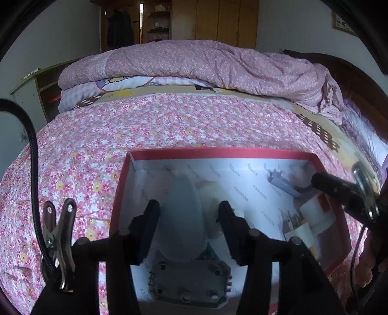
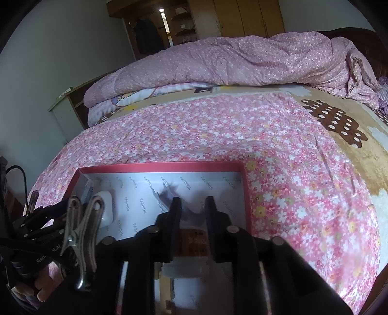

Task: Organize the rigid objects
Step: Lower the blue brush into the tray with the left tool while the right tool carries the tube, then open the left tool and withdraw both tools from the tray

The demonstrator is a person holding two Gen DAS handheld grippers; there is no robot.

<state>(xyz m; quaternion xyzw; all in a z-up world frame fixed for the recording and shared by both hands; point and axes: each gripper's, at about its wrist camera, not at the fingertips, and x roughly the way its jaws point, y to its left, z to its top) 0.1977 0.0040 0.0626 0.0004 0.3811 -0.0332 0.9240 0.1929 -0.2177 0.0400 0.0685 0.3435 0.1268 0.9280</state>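
Observation:
A red shoe box (image 1: 218, 153) with a white printed lining lies on the bed; it also shows in the right wrist view (image 2: 160, 166). My left gripper (image 1: 189, 208) is open over the box, its fingers on either side of a grey teardrop-shaped device on a grey base (image 1: 186, 278). My right gripper (image 2: 191, 206) is low in the box's right half, jaws narrowly apart over an orange-and-white carton (image 2: 194, 242); whether it grips the carton is unclear. A small grey wrench (image 1: 281, 183) lies at the far right of the box. A white case (image 2: 106, 206) lies at the box's left.
The box sits on a pink floral bedspread (image 1: 145, 126). A folded pink quilt (image 1: 194, 63) lies across the far side of the bed. A wooden wardrobe (image 1: 225, 21) and shelves stand behind. The right gripper shows at the left wrist view's right edge (image 1: 339, 189).

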